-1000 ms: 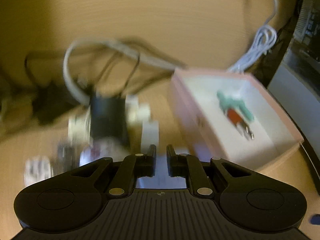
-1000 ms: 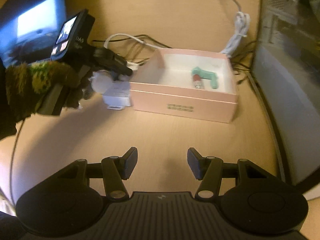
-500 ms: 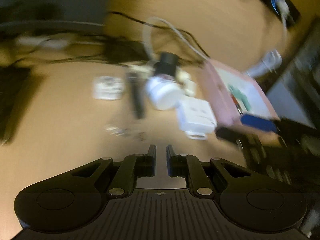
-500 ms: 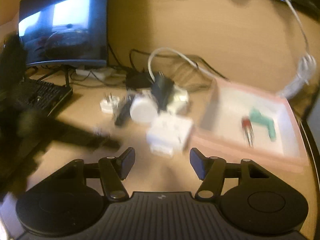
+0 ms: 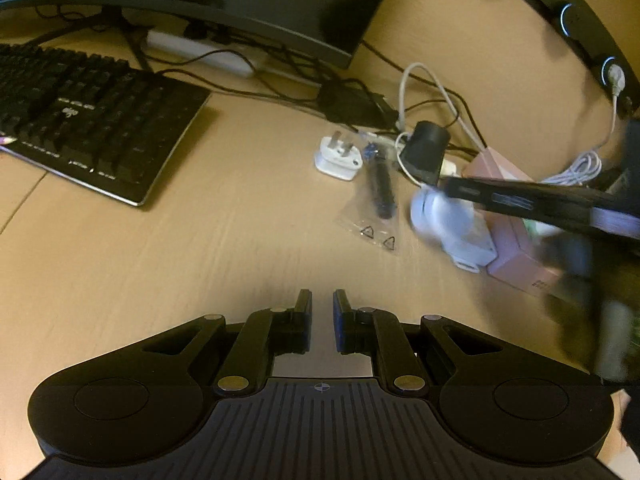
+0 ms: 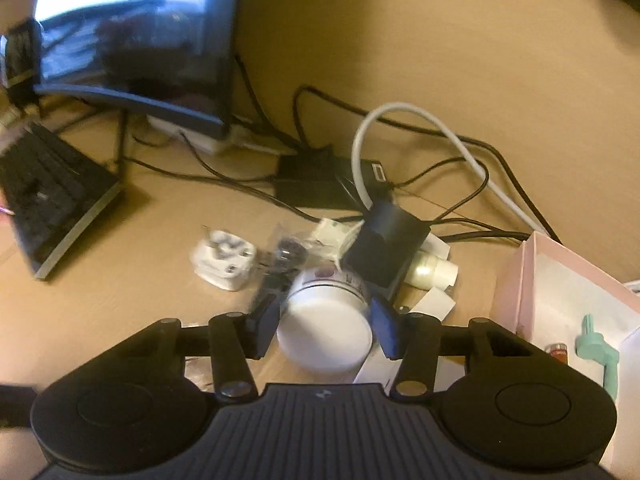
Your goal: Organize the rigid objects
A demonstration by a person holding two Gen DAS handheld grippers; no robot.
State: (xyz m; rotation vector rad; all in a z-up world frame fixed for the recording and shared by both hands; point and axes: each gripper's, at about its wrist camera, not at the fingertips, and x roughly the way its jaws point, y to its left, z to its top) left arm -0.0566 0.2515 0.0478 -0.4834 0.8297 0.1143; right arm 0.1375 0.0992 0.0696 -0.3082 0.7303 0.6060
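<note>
The right gripper [image 6: 325, 325] is closing around a white jar [image 6: 326, 332], crowded by a black adapter [image 6: 384, 248], plug [image 6: 222, 260] and cables. The left gripper [image 5: 322, 316] is pressed together, empty, over the wooden surface [image 5: 180, 256]; the pink box [image 6: 560, 280] sits just right.

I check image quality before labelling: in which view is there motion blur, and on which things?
Left wrist view: keyboard and white plug are sharp; the right gripper crossing at right and the pink box are smeared. Right wrist view: blur everywhere, strongest on monitor; white jar is soft.
</note>
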